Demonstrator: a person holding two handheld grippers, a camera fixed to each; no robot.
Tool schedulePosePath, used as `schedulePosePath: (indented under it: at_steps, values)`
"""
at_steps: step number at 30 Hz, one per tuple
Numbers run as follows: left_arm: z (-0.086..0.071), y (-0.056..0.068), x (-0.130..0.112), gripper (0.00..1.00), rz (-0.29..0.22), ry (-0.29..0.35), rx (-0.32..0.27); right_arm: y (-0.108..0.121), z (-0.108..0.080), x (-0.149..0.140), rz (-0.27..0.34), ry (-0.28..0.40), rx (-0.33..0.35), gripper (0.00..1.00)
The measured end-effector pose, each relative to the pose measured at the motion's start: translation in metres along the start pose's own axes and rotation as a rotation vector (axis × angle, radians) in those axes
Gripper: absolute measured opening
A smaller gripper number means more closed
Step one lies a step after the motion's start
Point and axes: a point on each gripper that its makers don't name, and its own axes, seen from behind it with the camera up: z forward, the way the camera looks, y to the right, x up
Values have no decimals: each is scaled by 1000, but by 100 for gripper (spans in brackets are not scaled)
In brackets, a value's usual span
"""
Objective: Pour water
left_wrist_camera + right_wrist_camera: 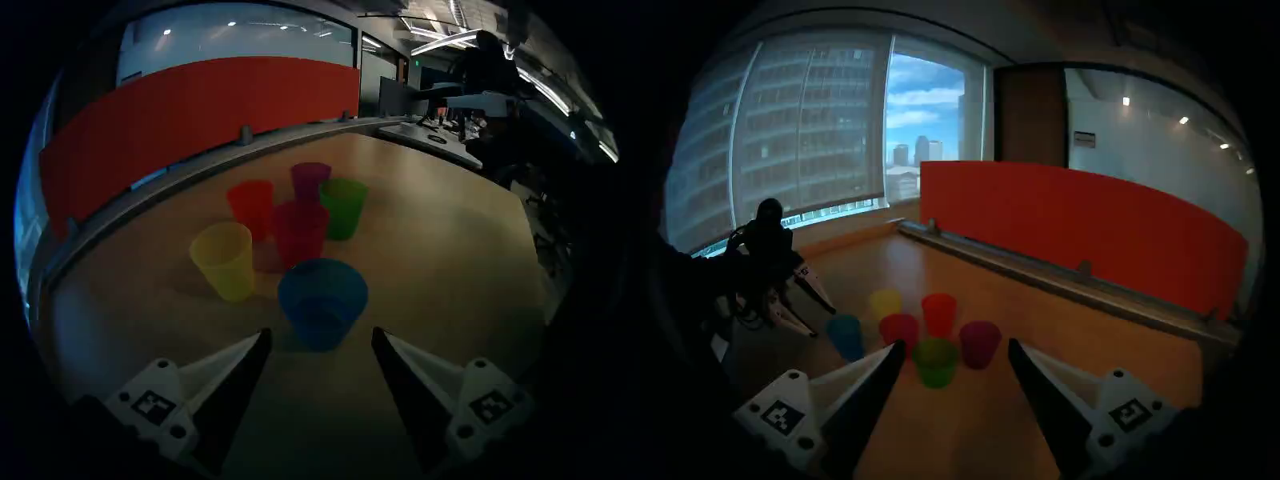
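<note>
Pale wooden tabletop (448, 240) in an office, backed by a long red partition panel (200, 112). In the right gripper view, tall windows (808, 128) look out on city towers. Six translucent plastic cups stand upright on the table in a close cluster.

In the left gripper view, the blue plastic cup (322, 302) is nearest, just ahead of the left gripper (320, 352). That gripper's two white fingers are spread wide and hold nothing. The yellow plastic cup (224, 260) stands to the blue cup's left. Behind these are the crimson plastic cup (300, 232), the orange-red plastic cup (252, 206), the green plastic cup (344, 206) and, farthest, the purple plastic cup (310, 180).

In the right gripper view, the right gripper (955, 346) also has its fingers apart and empty. Here the green cup is nearest, seen between the fingertips, with the purple cup just to its right. The left gripper appears at the far left, held by a person in shadow, close to the blue cup. Whether any cup holds water cannot be told.
</note>
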Motion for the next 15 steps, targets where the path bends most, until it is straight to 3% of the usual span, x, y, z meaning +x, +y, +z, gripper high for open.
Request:
schedulePosePath:
  at_steps: [3, 15]
  values:
    - [8, -5, 1, 93, 0, -7, 2, 2, 3, -1, 1, -3, 1, 100]
    - [34, -4, 1, 93, -9, -26, -33, 11, 11, -7, 10, -13, 0, 99]
